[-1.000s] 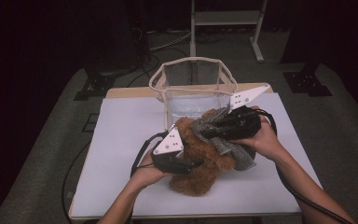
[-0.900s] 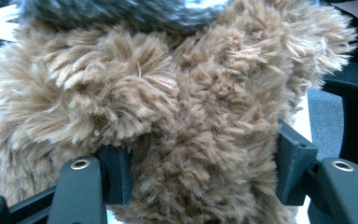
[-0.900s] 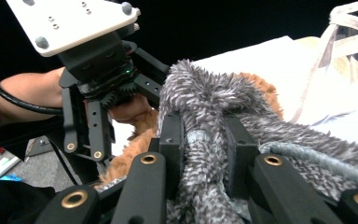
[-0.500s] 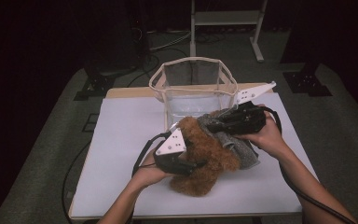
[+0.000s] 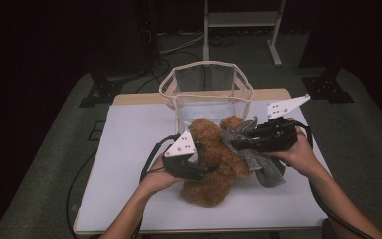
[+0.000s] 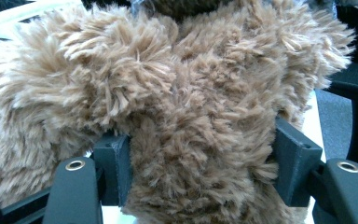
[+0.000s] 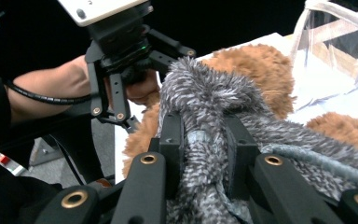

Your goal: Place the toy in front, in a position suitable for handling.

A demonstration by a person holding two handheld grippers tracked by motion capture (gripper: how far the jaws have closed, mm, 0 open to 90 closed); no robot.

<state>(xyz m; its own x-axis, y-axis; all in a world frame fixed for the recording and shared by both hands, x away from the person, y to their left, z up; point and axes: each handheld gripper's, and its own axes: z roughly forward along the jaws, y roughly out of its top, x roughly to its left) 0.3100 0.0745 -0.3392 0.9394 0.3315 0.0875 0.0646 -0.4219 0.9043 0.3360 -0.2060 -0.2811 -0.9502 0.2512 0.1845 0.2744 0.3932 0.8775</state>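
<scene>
1. The brown plush bear (image 5: 214, 164) lies on the white table (image 5: 129, 149), just in front of the clear mesh-walled basket (image 5: 206, 92), probably so it can be dressed or undressed before going in.
2. The left gripper (image 5: 199, 172) clamps both jaws on the bear's furry body, bracing it against the pull.
3. The right gripper (image 5: 238, 144) is pinched tight on the grey fuzzy garment (image 7: 200, 102) at the bear's shoulder, so the fabric can be tugged along the plush.
</scene>
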